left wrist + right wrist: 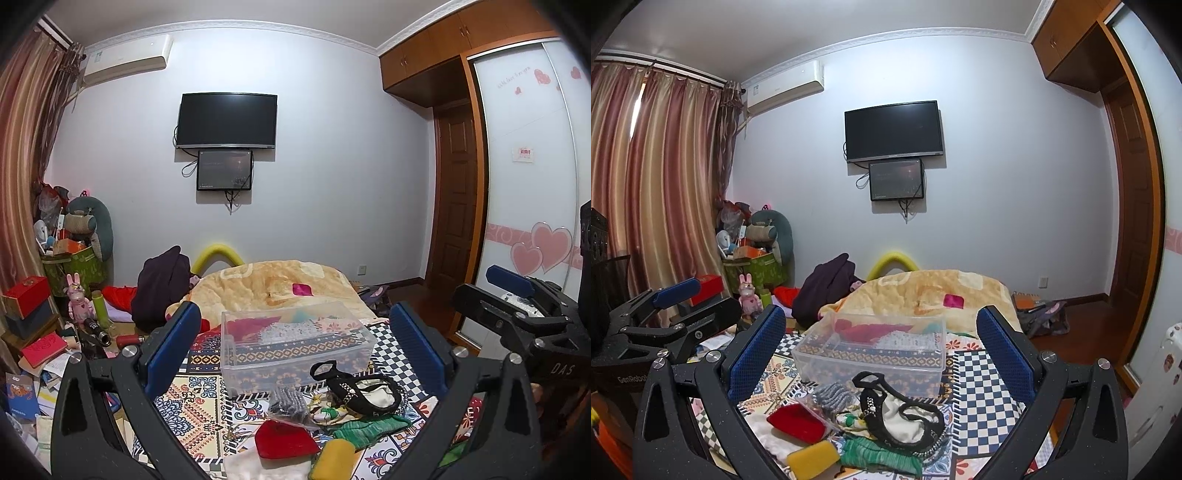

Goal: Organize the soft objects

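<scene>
A clear plastic box (295, 343) (871, 350) stands on the patterned bedspread and holds red, white and teal cloths. In front of it lies a pile of soft items: a black-trimmed white pouch (364, 393) (901, 417), a red piece (284, 439) (798, 422), a yellow sponge (334, 459) (812, 458), a green cloth (369, 428) (879, 456) and a grey knit item (288, 402) (833, 395). My left gripper (295, 343) is open and empty above the pile. My right gripper (882, 350) is open and empty too. Each gripper shows in the other's view, the right one (517, 295) and the left one (665, 314).
A beige blanket (280, 284) (934, 291) is heaped behind the box. Dark clothes (162, 288) lie to its left. Boxes, toys and papers (55, 314) crowd the floor at left. A wardrobe (528, 184) and a door stand at right.
</scene>
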